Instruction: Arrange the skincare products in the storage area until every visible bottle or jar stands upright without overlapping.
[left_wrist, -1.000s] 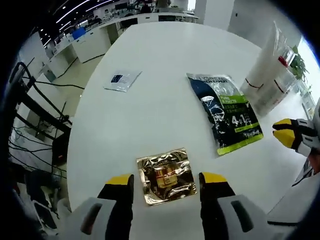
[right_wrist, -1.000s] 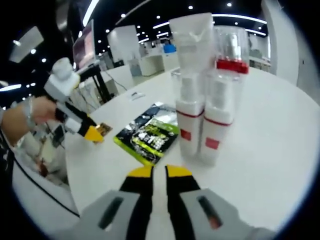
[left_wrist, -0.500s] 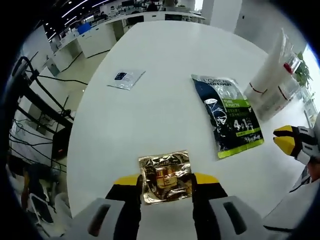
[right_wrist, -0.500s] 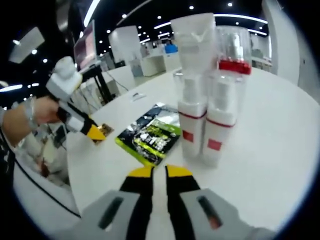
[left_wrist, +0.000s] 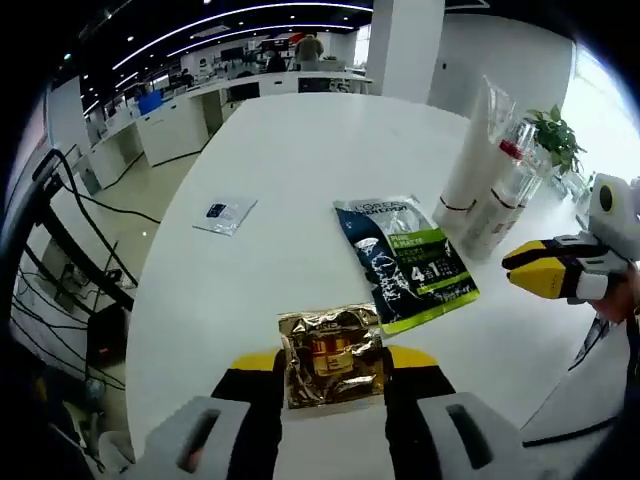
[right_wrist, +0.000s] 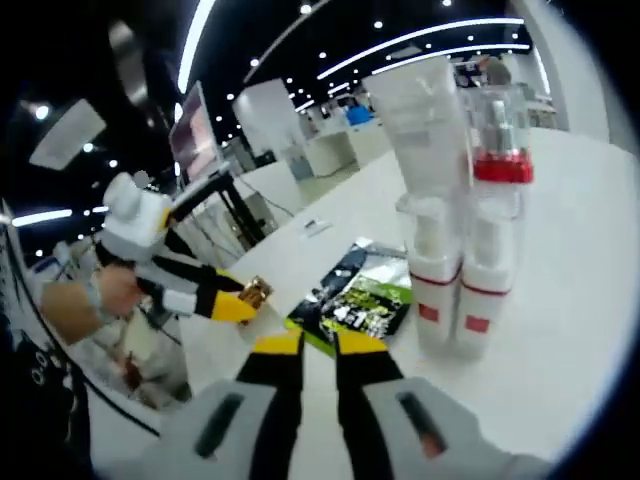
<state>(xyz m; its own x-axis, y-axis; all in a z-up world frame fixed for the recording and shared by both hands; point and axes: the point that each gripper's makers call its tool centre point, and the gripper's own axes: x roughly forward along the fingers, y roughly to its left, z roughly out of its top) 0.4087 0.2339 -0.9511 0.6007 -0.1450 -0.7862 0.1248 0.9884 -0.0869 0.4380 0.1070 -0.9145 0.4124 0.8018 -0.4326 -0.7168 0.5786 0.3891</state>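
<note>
My left gripper (left_wrist: 331, 362) is shut on a gold foil sachet (left_wrist: 330, 350) and holds it just above the white table (left_wrist: 300, 150). The same gold sachet (right_wrist: 256, 292) shows in the left gripper (right_wrist: 228, 306) in the right gripper view. Beyond it lies a dark and green sachet (left_wrist: 405, 260), flat on the table. A cluster of upright white bottles and a tube (left_wrist: 487, 185) stands at the far right. In the right gripper view the bottles (right_wrist: 462, 270) stand with red bands, beside a tall tube (right_wrist: 420, 110). My right gripper (right_wrist: 305, 346) is shut, holding nothing.
A small clear sachet (left_wrist: 224, 214) lies alone on the left half of the table. The right gripper (left_wrist: 545, 270) hovers at the table's right edge. A potted plant (left_wrist: 550, 150) stands behind the bottles. Cables and desks lie past the table's left edge.
My left gripper has gone from open to shut on the gold sachet and has raised it off the table. The right gripper has lifted a little, staying shut.
</note>
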